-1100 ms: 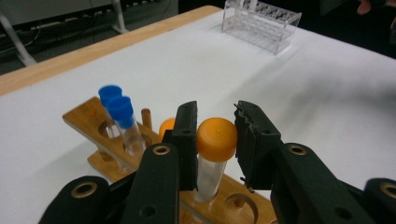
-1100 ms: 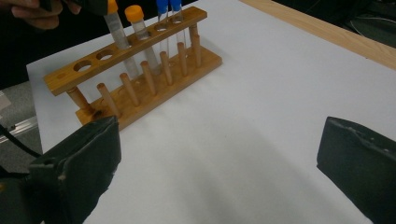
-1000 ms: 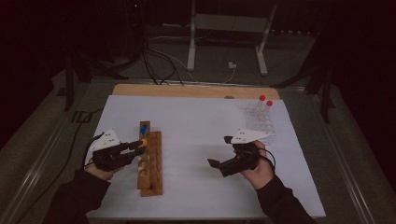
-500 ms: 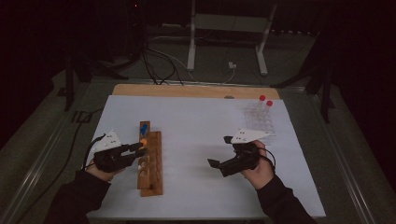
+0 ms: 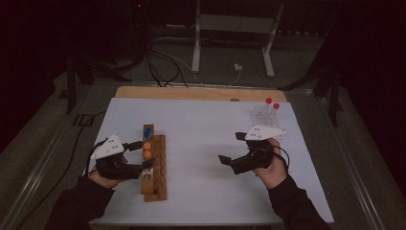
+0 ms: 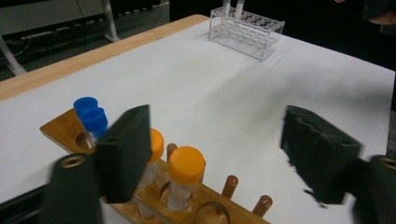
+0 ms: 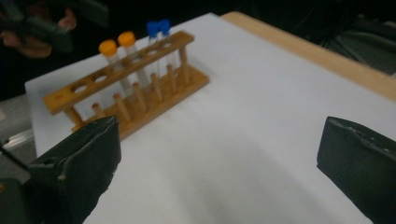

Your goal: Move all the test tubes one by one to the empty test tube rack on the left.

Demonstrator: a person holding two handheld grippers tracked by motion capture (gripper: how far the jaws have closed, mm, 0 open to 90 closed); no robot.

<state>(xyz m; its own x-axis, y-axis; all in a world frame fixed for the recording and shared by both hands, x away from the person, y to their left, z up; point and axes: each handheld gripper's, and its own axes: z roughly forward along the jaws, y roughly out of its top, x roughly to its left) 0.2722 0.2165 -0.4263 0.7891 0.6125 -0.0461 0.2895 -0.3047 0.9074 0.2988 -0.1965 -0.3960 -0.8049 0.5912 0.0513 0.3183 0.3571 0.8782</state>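
White paper covers our table (image 5: 206, 191). At its left stands the wooden test-tube rack (image 5: 156, 167), holding two blue-capped and two orange-capped tubes (image 6: 186, 175). Our left gripper (image 5: 143, 154) has just been opening around the orange-capped tubes, pads clear. Our right gripper (image 5: 224, 160) hovers mid-table, jaws wide apart and empty.
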